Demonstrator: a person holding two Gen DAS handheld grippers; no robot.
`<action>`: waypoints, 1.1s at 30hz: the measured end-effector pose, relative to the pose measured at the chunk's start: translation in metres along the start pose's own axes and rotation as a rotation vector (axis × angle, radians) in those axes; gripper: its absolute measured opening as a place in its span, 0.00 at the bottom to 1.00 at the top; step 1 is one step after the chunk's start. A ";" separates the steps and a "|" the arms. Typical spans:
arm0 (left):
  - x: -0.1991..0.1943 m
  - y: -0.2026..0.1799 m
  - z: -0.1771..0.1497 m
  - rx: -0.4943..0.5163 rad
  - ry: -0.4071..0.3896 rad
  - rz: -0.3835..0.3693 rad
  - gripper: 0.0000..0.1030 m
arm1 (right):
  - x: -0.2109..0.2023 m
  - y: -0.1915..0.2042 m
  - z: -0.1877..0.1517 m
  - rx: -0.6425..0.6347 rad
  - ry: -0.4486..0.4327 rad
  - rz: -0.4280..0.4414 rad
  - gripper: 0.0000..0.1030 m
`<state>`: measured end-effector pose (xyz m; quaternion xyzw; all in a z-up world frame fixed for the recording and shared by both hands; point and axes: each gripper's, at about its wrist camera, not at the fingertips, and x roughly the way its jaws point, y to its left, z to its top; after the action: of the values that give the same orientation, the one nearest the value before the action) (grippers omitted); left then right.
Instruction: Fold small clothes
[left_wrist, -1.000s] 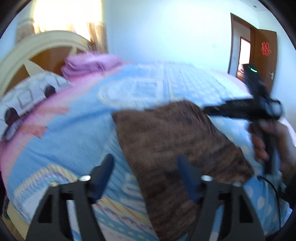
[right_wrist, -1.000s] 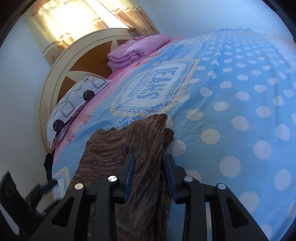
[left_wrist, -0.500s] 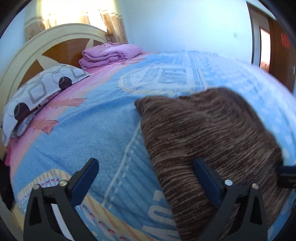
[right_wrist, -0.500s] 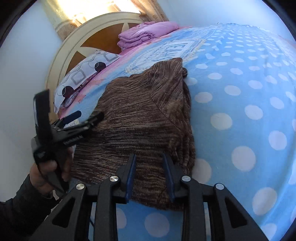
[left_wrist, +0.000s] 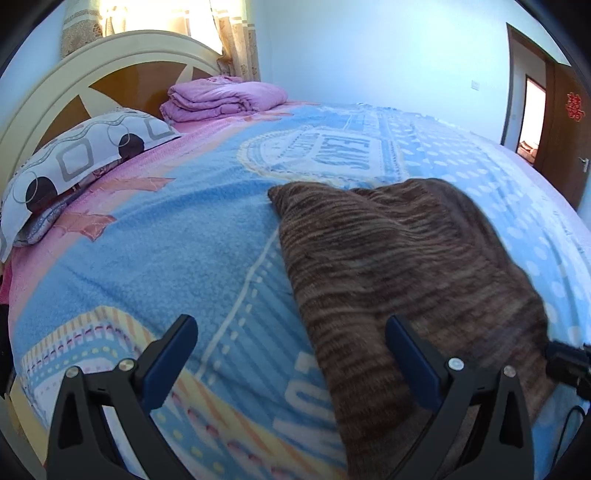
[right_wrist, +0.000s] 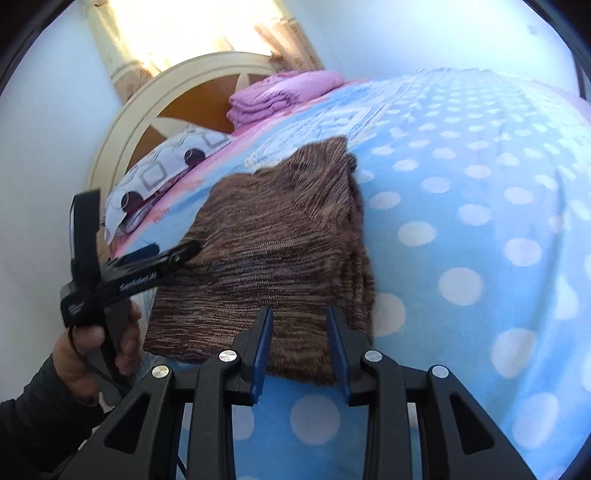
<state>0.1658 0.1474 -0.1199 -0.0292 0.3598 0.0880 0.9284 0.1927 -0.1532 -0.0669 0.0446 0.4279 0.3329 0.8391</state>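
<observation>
We look along two handheld grippers over a bed. At far left in the left wrist view stands a cream and wood headboard (left_wrist: 110, 70), with a patterned pillow (left_wrist: 74, 162) lying against it and a folded pink quilt (left_wrist: 225, 96) just to its right. We see no containers; everything rests on the bedding. A blue fleece blanket (left_wrist: 166, 240) covers the mattress, printed with a lettered badge and white dots.

The left gripper (left_wrist: 291, 354) is released, its jaws having just been opening to stand wide apart. Its left finger hangs above bare blanket and its right finger above the near left edge of the brown striped garment (left_wrist: 406, 258), with nothing grasped.

The garment lies flat on the blanket, folded into a rough rectangle, right of centre in this view. At far right is a wooden door (left_wrist: 565, 122).

In the right wrist view, a hand (right_wrist: 92, 347) in a dark sleeve holds the left gripper at left. The right gripper (right_wrist: 301, 343) has its jaws narrowly parted over the garment's near edge; we cannot tell whether they pinch it.
</observation>
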 end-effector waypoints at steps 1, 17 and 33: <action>-0.007 -0.002 -0.001 0.010 -0.007 -0.011 1.00 | -0.004 0.002 -0.001 -0.007 -0.005 -0.022 0.38; -0.097 -0.007 0.006 0.047 -0.118 -0.111 1.00 | -0.082 0.064 -0.003 -0.164 -0.159 -0.157 0.56; -0.128 -0.015 0.010 0.062 -0.188 -0.126 1.00 | -0.115 0.087 -0.006 -0.230 -0.266 -0.222 0.56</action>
<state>0.0824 0.1159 -0.0269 -0.0148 0.2712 0.0206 0.9622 0.0955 -0.1560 0.0393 -0.0555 0.2749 0.2761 0.9193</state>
